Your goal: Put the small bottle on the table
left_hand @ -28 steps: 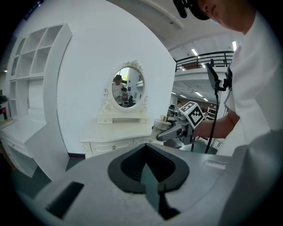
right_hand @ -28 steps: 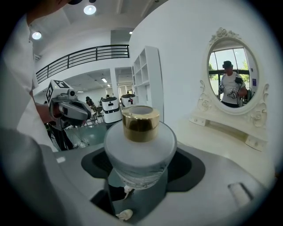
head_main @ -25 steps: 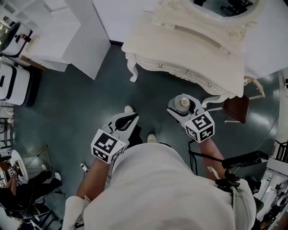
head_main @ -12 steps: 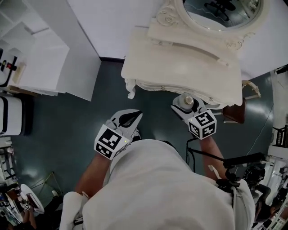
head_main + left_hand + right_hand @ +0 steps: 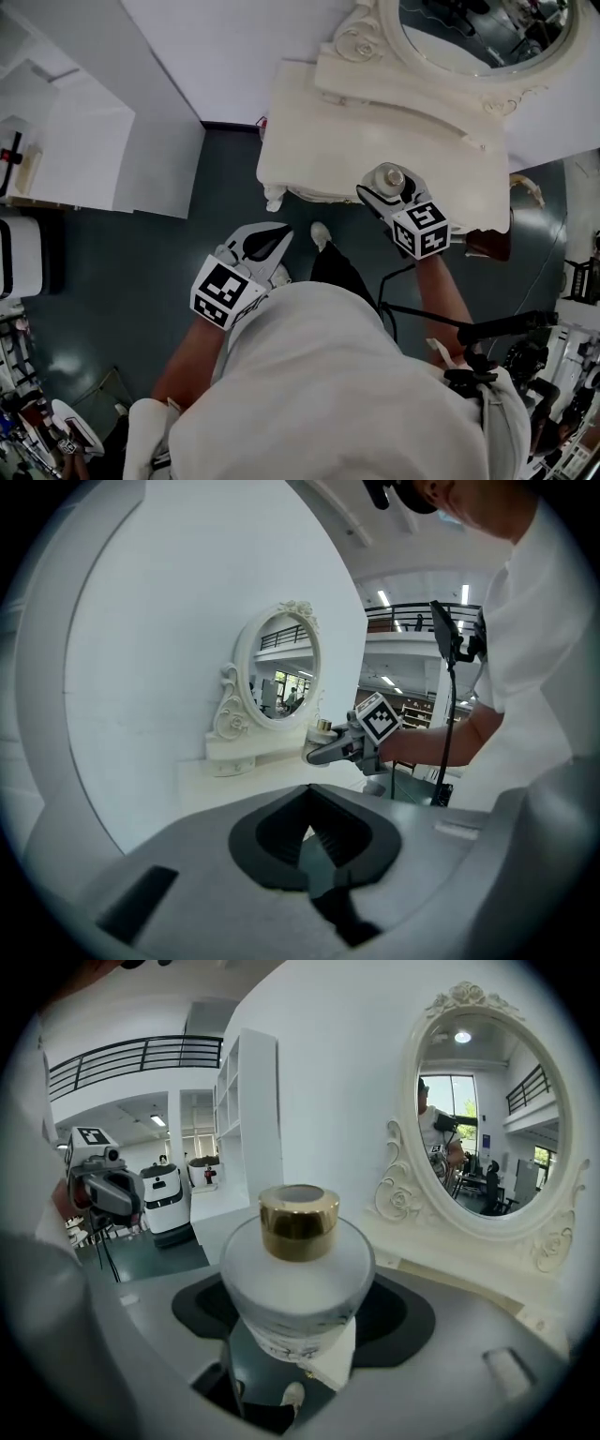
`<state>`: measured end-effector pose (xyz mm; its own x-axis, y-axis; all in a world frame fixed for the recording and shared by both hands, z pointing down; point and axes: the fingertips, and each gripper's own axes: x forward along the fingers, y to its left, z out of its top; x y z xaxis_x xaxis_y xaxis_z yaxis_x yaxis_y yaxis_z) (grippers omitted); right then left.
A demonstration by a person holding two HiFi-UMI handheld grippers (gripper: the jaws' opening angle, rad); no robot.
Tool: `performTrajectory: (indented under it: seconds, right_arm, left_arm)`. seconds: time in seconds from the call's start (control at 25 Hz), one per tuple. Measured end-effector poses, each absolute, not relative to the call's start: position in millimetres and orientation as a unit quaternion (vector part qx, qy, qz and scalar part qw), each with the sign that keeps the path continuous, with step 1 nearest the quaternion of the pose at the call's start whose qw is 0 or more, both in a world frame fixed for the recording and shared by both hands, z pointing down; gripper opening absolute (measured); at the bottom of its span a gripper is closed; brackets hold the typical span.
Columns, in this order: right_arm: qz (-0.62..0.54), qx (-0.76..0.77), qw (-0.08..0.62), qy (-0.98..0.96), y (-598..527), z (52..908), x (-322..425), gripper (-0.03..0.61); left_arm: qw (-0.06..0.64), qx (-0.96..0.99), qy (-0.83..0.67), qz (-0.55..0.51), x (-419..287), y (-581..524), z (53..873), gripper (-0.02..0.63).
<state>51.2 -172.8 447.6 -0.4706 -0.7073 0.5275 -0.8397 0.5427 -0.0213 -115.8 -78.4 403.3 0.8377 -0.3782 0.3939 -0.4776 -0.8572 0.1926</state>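
Right gripper (image 5: 386, 190) is pinching the small bottle (image 5: 298, 1279) by its sides, holding it upright at the white table (image 5: 309, 131) front edge; can't tell if it's touching down. Left gripper (image 5: 277, 236) is hanging pressed together, empty, over the floor (image 5: 141, 272).

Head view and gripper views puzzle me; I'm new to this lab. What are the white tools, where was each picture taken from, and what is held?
No robot: a person holds a two-jaw gripper in each hand; the patterned cubes are part of them. The head view looks down from a camera on the person's head; each gripper view looks along one gripper's jaws. The right gripper is closed on a small bottle with a gold cap, over the white dressing table, before its mirror. I see nothing lying on the tabletop. The left gripper is shut and empty, off to the side.
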Motion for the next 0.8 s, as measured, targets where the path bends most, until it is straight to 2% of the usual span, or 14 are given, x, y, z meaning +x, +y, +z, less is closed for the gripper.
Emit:
performTrajectory:
  seconds: [0.48, 0.8]
  right_arm:
    - [0.114, 0.407, 0.254, -0.870, -396, 484, 95, 0.334]
    - [0.111, 0.384, 0.262, -0.878, -491, 522, 107, 0.334]
  left_arm:
    - [0.158, 0.915, -0.326, 0.175, -77, -233, 405, 0.003]
    - [0.176, 0.886, -0.389, 0.182, -62, -284, 411, 0.003]
